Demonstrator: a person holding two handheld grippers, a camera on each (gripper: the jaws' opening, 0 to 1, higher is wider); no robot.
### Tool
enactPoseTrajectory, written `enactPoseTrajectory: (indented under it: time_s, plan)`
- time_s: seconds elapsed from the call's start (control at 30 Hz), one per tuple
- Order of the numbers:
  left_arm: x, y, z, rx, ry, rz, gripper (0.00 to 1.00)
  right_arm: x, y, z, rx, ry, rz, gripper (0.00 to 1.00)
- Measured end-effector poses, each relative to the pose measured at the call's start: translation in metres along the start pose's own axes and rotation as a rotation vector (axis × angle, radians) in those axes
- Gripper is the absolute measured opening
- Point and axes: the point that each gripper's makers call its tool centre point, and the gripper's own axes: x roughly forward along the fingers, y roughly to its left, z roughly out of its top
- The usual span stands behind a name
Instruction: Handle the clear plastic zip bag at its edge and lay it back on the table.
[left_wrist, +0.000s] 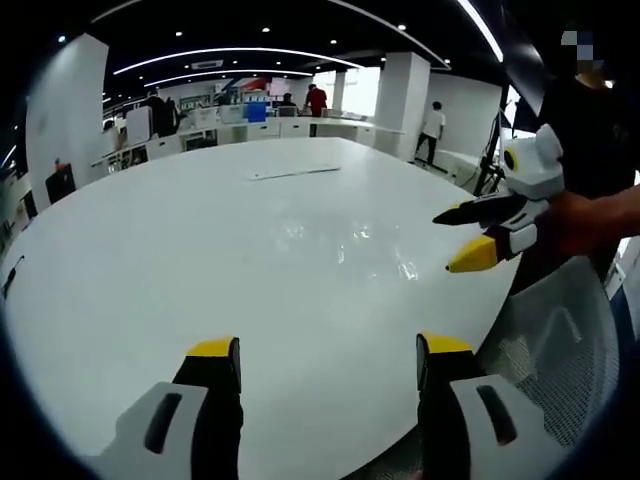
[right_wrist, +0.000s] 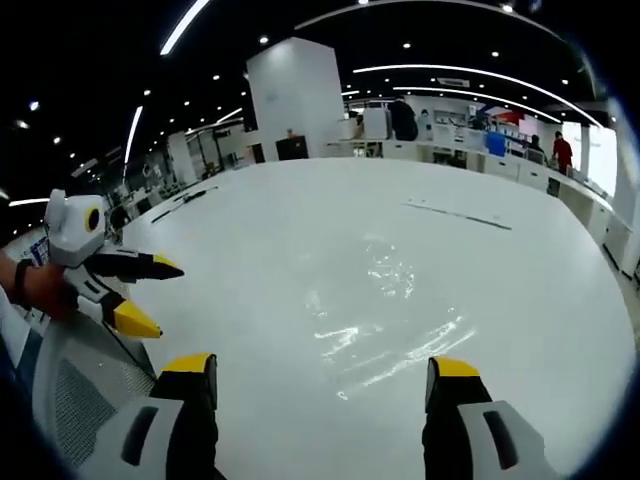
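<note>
The clear plastic zip bag (left_wrist: 375, 250) lies flat on the white round table (left_wrist: 180, 250); only its glints show it. In the right gripper view the bag (right_wrist: 385, 310) lies just ahead of my right gripper (right_wrist: 322, 367), which is open and holds nothing. My left gripper (left_wrist: 328, 348) is open and hovers over the table's near edge, short of the bag. The right gripper (left_wrist: 450, 242) comes in from the right with its jaws apart, beside the bag's right edge. The left gripper (right_wrist: 155, 295) appears at the left, open, off the bag.
A thin flat strip (left_wrist: 295, 173) lies far across the table, also visible as the strip (right_wrist: 455, 213). A grey mesh chair (left_wrist: 560, 340) stands at the table's near rim. Desks, a pillar (right_wrist: 295, 100) and several people stand beyond the table.
</note>
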Motion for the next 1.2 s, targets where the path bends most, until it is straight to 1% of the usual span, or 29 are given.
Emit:
enactPoseTrajectory:
  time_s: [0.3, 0.5, 0.63, 0.7, 0.8, 0.97, 1.07, 1.17, 1.2]
  plan:
    - [0.000, 0.003, -0.001, -0.017, -0.001, 0.006, 0.70, 0.021, -0.007, 0.019, -0.017, 0.003, 0.022, 0.84]
    - [-0.001, 0.003, 0.000, -0.023, -0.002, 0.010, 0.70, 0.034, -0.015, 0.029, -0.029, 0.006, 0.032, 0.83]
    - [-0.002, 0.003, 0.000, -0.028, -0.001, 0.012, 0.69, 0.042, -0.015, 0.035, -0.038, 0.009, 0.039, 0.83]
    - [-0.002, 0.004, 0.000, -0.031, -0.001, 0.013, 0.69, 0.048, -0.013, 0.039, -0.039, 0.009, 0.045, 0.82]
    - [-0.002, 0.004, 0.000, -0.033, -0.001, 0.016, 0.69, 0.056, -0.015, 0.043, -0.040, 0.013, 0.053, 0.82]
    - [-0.002, 0.007, 0.000, -0.041, -0.004, 0.020, 0.68, 0.069, -0.009, 0.048, -0.051, 0.016, 0.068, 0.81]
    - [-0.001, 0.009, -0.001, -0.044, -0.004, 0.021, 0.68, 0.080, -0.008, 0.051, -0.042, 0.016, 0.072, 0.81]
    - [-0.001, 0.007, 0.000, -0.046, -0.006, 0.020, 0.68, 0.095, -0.003, 0.058, -0.024, 0.012, 0.080, 0.80]
    - [-0.001, 0.007, 0.000, -0.048, -0.005, 0.020, 0.68, 0.097, 0.001, 0.061, -0.026, 0.013, 0.080, 0.80]
